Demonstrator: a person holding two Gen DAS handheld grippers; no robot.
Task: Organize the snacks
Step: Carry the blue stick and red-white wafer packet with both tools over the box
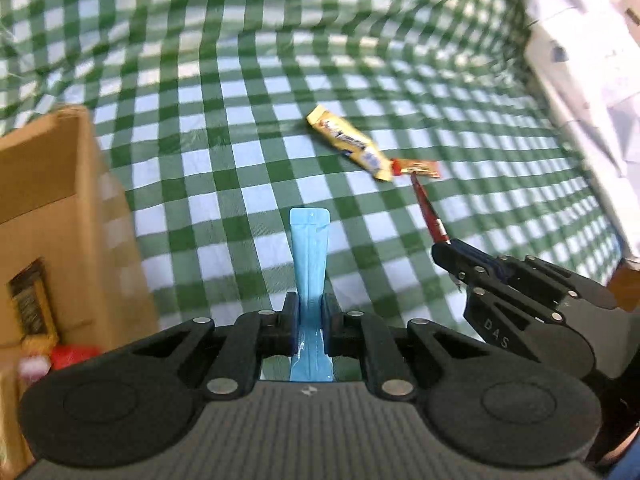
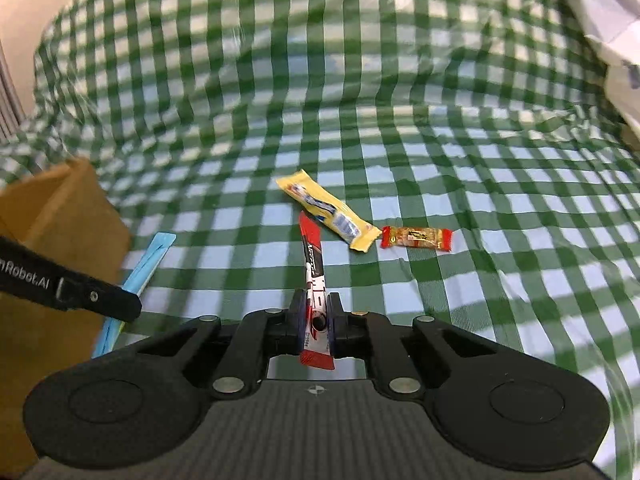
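Left gripper (image 1: 310,322): clamped on blue sachet (image 1: 309,248), likely bound for cardboard box (image 1: 60,200). Right gripper (image 2: 316,320): clamped on red stick pack (image 2: 313,264). Yellow bar (image 2: 328,210) awaits on cloth.

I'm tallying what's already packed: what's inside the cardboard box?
In the left wrist view the cardboard box holds a dark-and-yellow packet, something red and something pink-white, all blurred. The box wall and frame edge hide the rest.

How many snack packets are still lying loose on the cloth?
2: yellow packet mid-cloth, small orange packet just right of it. Others may hide inside the cardboard box.
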